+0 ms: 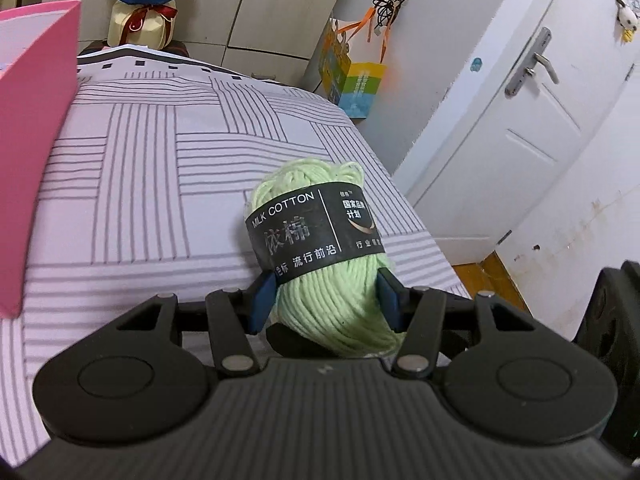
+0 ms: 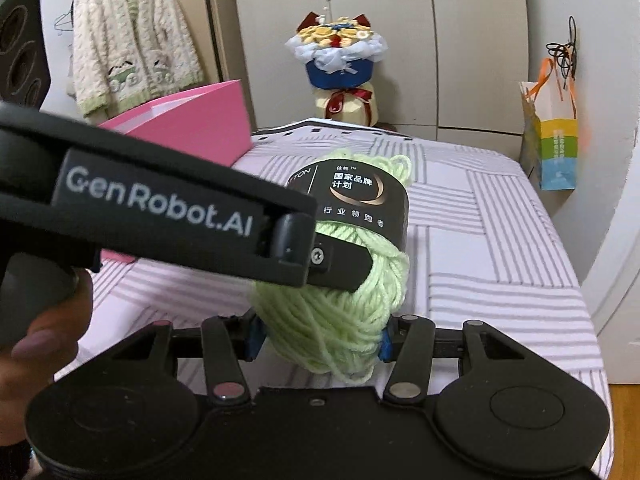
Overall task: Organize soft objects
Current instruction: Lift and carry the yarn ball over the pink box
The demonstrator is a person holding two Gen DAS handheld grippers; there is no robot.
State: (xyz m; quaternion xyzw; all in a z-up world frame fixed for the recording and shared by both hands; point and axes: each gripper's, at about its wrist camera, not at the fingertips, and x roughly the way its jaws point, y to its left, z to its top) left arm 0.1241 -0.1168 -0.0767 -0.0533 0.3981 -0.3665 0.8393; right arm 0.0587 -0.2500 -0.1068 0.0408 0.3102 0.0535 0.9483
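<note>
Gripping one green yarn skein [image 1: 320, 248], left gripper [image 1: 325, 300], right gripper [image 2: 320, 338] jaws pressing its sides

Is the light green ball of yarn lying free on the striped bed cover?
No, the light green yarn ball is clamped between the left gripper pads.

Pale green yarn skein [image 1: 332, 280], black paper band around its middle, raised above the striped bed [image 1: 160, 184], clamped at both sides.

Close wrist views, shared yarn ball [image 1: 320, 248] and bed [image 1: 140, 160]
</note>
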